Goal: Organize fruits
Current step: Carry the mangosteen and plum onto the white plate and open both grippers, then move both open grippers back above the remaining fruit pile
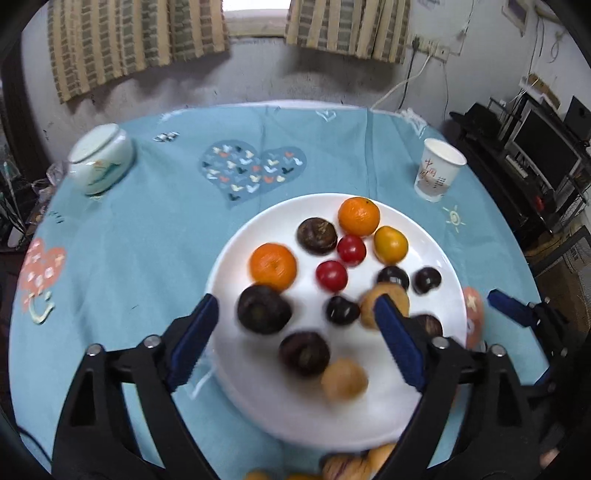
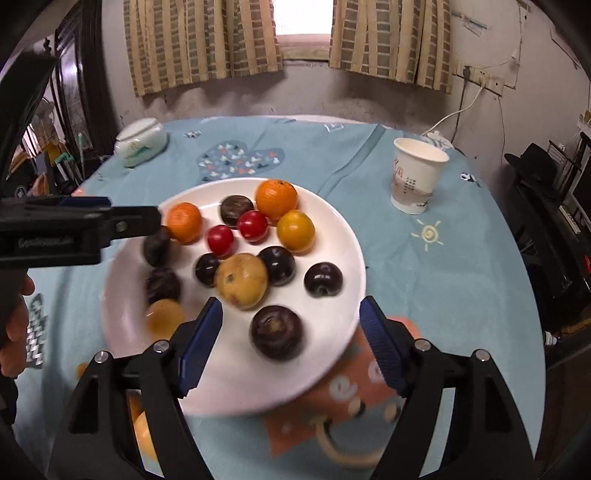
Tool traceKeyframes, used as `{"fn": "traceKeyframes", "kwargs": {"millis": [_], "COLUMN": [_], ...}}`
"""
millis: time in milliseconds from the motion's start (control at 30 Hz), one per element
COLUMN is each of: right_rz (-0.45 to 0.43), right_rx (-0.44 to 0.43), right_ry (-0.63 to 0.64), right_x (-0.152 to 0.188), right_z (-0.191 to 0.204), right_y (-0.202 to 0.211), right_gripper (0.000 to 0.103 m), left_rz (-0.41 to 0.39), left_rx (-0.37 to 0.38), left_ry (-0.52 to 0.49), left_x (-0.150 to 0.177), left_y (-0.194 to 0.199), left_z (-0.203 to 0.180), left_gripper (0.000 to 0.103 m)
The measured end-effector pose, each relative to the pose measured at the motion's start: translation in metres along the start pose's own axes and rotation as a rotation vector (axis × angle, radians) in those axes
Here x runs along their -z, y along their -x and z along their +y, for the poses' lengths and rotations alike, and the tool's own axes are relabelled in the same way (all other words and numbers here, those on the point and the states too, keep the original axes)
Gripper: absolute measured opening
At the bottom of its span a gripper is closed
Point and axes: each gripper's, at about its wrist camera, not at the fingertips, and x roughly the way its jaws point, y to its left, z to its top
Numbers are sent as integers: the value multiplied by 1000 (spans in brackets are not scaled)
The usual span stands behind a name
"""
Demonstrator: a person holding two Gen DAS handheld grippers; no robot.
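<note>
Over a dozen fruits (image 2: 242,280) lie bunched on the white plate (image 2: 343,236), mid-table on the blue cloth (image 1: 147,236). Left gripper (image 1: 295,325) and right gripper (image 2: 290,325) hover over its near rim, jaws spread, gripping nothing, probably freed for more picks. Paper cup (image 2: 415,181) stands apart.

A small, cluttered room with a window behind the round bench

Striped tan curtains (image 2: 199,40) hang parted over a bright window (image 2: 303,22) in a grey, scuffed wall (image 2: 332,99). A power strip (image 2: 480,77) with white cables is fixed to the wall at right. Dark shelving (image 1: 532,155) stands along the right side, a dark wooden cabinet (image 2: 81,88) at left. A light blue cloth (image 2: 461,258) covers the bench.
</note>
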Motion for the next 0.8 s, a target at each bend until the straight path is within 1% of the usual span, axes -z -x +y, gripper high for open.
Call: {"fn": "traceKeyframes", "kwargs": {"millis": [67, 133, 167, 200, 233, 267, 300, 333, 367, 433, 533, 633, 667, 700, 733, 767, 800], "right_rz": [-7, -2, 7, 13, 20, 20, 12, -1, -11, -37, -25, -52, -53, -42, -11, 7, 19], "right_rx": [-3, -18, -33, -38, -39, -41, -44, -35, -27, -15, -20, 25, 26, 22, 10, 3, -3], "right_ry": [1, -13, -31, -49, -79, -98, -124, -140, -146, -139, -81, 11, 43, 58, 68, 67, 65], "right_x": [9, 23, 36, 48, 65, 77, 93, 105, 112, 125, 126, 121, 120, 120, 119, 121, 122], "right_z": [5, 11, 16, 20, 25, 28, 33, 37, 41, 51, 68, 84, 88, 90, 91, 90, 90], "right_y": [23, 43, 54, 62, 71, 77, 85, 91, 95, 101, 100, 94, 89, 84, 75, 72, 68], "right_gripper": [78, 78, 79, 82, 84, 91, 93, 93, 93, 93, 93, 93, 91, 83, 80, 74, 70], "left_rz": [-28, -31, -28, -24, -21, -20, -23, -23, -18, -14, -20, -18, -20, -21, -20, -22, -24], "left_rx": [-7, -3, 5, 9, 9, 9, 9, 6, 3, -7, -26, -18, -17, -14, -14, -15, -16], "left_ry": [-10, -2, 3, 12, 13, 19, 25, 36, 43, 29, -11, -16, -13, -7, -2, 3, 8], "left_x": [22, 54, 71, 96, 113, 134, 148, 169, 186, 207, 228, 237, 237, 239, 239, 239, 239], "left_y": [24, 42, 49, 58, 63, 68, 73, 79, 84, 92, 106, 117, 119, 122, 123, 125, 126], "left_z": [5, 11, 13, 15, 16, 17, 18, 20, 21, 21, 17, 16, 17, 20, 21, 24, 26], "left_gripper": [94, 96, 97, 97, 97, 97, 97, 97, 97, 97, 97, 97, 97, 97, 97, 97, 97]}}
